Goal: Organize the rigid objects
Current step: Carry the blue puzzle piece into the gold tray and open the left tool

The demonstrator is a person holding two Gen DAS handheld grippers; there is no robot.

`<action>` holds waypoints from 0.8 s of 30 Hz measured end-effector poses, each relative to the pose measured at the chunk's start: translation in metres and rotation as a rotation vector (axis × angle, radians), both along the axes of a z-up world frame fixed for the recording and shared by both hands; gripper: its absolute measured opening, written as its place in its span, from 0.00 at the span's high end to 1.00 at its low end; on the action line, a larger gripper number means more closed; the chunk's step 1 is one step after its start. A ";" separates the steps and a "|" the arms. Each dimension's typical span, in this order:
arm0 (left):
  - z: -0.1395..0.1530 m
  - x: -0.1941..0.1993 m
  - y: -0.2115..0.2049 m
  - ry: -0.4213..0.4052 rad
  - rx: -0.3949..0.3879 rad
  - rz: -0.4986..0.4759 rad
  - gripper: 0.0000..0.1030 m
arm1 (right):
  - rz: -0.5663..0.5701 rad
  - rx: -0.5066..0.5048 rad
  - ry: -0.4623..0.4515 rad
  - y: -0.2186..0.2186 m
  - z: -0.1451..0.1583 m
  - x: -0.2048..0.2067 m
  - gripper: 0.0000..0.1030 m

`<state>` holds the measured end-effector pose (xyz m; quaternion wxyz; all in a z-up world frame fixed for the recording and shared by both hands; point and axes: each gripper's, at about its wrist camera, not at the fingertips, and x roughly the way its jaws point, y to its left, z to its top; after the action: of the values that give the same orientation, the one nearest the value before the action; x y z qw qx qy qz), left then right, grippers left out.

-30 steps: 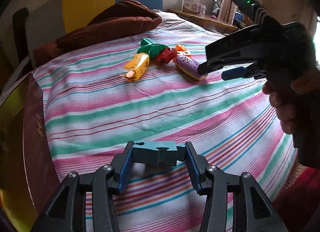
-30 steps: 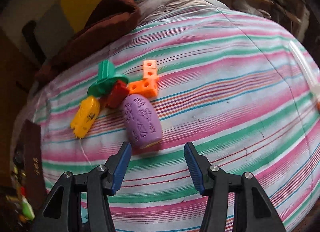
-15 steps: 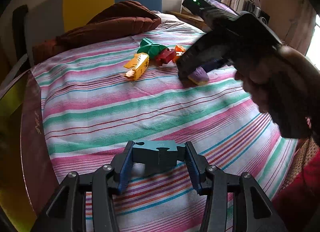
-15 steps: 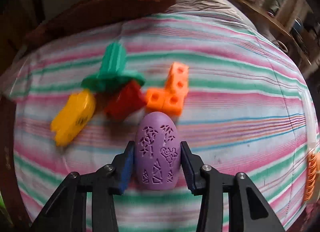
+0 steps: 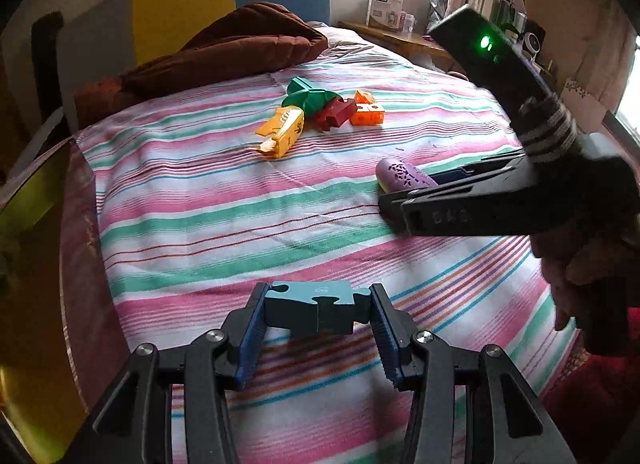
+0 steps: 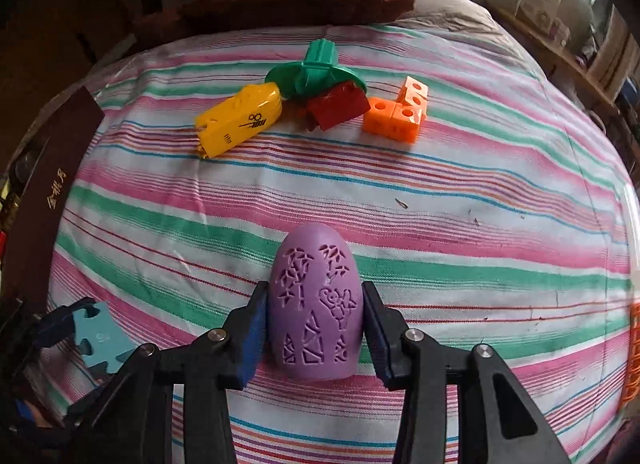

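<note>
My left gripper (image 5: 318, 314) is shut on a teal puzzle-shaped block (image 5: 316, 306), held just above the striped bedspread (image 5: 200, 223). My right gripper (image 6: 314, 320) is shut on a purple egg-shaped piece (image 6: 314, 304) with carved patterns; in the left wrist view the piece (image 5: 402, 177) is at the right. Further back lie a yellow block (image 6: 238, 121), a green hat-shaped piece (image 6: 316, 71), a red block (image 6: 338, 105) and an orange cube cluster (image 6: 396, 111), close together.
A brown quilt (image 5: 224, 51) lies at the head of the bed. A dark board (image 6: 44, 191) with gold characters stands at the bed's left edge. An orange item (image 6: 634, 352) shows at the right edge. A wooden shelf (image 5: 400, 37) stands behind the bed.
My right gripper closed on the purple egg and pulled it back toward the near side, away from the other toys. My left gripper kept the teal block and stayed put.
</note>
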<state>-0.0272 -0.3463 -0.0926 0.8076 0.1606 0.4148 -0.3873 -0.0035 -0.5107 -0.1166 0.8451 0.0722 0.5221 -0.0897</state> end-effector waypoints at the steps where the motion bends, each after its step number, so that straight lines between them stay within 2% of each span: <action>1: 0.004 -0.001 0.002 -0.011 -0.001 0.000 0.52 | 0.007 -0.013 -0.008 0.003 0.000 -0.002 0.57; 8: 0.025 -0.008 0.015 -0.032 -0.014 -0.019 0.52 | 0.023 -0.035 -0.009 -0.001 0.003 -0.006 0.57; 16: 0.053 -0.011 0.034 -0.040 -0.072 -0.005 0.52 | 0.043 -0.065 -0.027 0.006 0.000 -0.006 0.57; 24: 0.087 0.008 0.061 -0.051 -0.141 0.075 0.52 | 0.053 -0.077 -0.035 0.009 0.001 -0.008 0.57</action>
<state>-0.0190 -0.2855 -0.0054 0.8413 0.0975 0.3714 -0.3806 -0.0114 -0.5022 -0.1159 0.8583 0.0273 0.5051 -0.0863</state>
